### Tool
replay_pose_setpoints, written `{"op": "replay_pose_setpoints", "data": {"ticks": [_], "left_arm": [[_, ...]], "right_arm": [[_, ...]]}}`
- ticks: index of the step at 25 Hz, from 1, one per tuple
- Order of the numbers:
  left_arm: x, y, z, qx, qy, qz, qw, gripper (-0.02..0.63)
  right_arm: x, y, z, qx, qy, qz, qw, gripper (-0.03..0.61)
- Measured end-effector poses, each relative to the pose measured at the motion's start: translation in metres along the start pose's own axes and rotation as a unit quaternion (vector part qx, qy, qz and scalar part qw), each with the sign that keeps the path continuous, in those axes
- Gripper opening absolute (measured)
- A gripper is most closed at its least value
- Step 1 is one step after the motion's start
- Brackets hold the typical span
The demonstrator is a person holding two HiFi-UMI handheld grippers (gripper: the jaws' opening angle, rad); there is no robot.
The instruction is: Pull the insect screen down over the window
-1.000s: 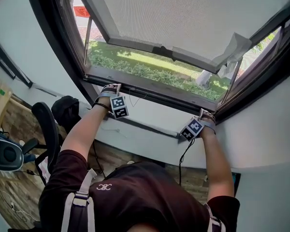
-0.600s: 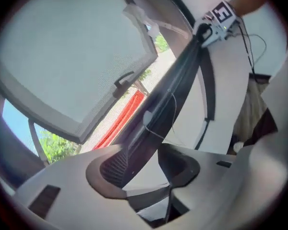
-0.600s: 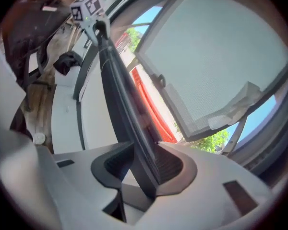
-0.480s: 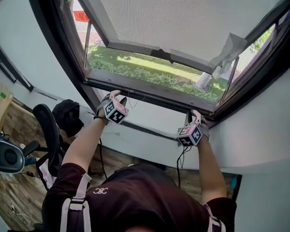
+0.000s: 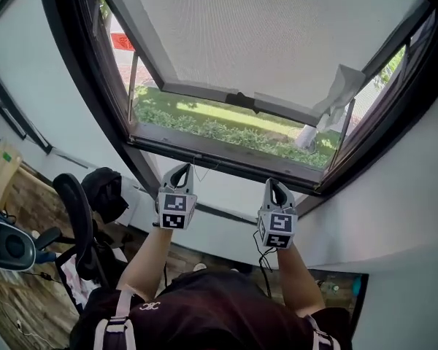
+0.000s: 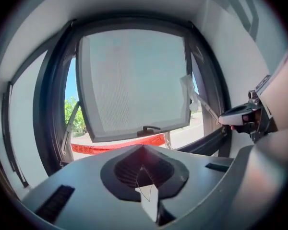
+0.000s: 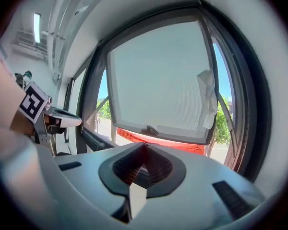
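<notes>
White wall (image 5: 401, 210); wood floor (image 5: 14, 305); black chair (image 5: 73, 195); sunlit hedge (image 5: 204, 126) outside.

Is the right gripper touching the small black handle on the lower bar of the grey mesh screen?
Apart. The head view shows the right gripper below the dark window frame, with green lawn between frame and small black handle.

This looks like an office or study room. A black swivel chair (image 5: 77, 210) stands below and to the left of the left tool (image 5: 180, 168), with a black backpack (image 5: 106, 192) just beside it on a wood-pattern floor (image 5: 22, 297). Plain white walls (image 5: 394, 203) surround a dark-framed window (image 5: 226, 159) just ahead of both tools. In the right gripper view a ceiling strip light (image 7: 37, 21) shows up and to the left of the right tool (image 5: 273, 183). Beyond the tools, outside, lie a hedge (image 5: 226, 130) and lawn.
</notes>
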State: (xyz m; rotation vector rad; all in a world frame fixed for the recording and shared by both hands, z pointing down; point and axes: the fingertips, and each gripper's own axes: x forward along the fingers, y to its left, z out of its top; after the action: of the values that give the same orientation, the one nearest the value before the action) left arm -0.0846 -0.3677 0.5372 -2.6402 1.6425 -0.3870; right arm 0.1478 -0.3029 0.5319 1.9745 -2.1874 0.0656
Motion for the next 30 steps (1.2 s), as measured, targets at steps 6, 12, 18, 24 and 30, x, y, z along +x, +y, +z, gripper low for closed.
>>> {"op": "replay_pose_setpoints", "data": {"ticks": [6,12,18,24,30], "left_arm": [[-0.043,0.006,0.043,0.035,-0.045,0.022,0.9981,0.002],[-0.049,-0.004,0.045,0.020,-0.048,0.014,0.9985,0.000],[-0.044,-0.021,0.036,0.020,-0.039,-0.003,0.9990,0.000],[-0.048,-0.029,0.046,0.001,-0.051,-0.031,0.9982,0.000],[-0.051,-0.036,0.052,0.015,-0.056,-0.032,0.9978,0.000]], "right_arm": [[-0.025,0.016,0.037,0.035,-0.048,0.017,0.998,0.003],[-0.027,0.028,0.042,0.022,-0.056,0.029,0.998,0.003],[-0.024,0.035,0.040,0.020,-0.054,0.033,0.998,0.003],[-0.027,0.034,0.049,0.030,-0.065,0.034,0.997,0.003],[-0.029,0.032,0.048,0.028,-0.065,0.031,0.997,0.003]]}}
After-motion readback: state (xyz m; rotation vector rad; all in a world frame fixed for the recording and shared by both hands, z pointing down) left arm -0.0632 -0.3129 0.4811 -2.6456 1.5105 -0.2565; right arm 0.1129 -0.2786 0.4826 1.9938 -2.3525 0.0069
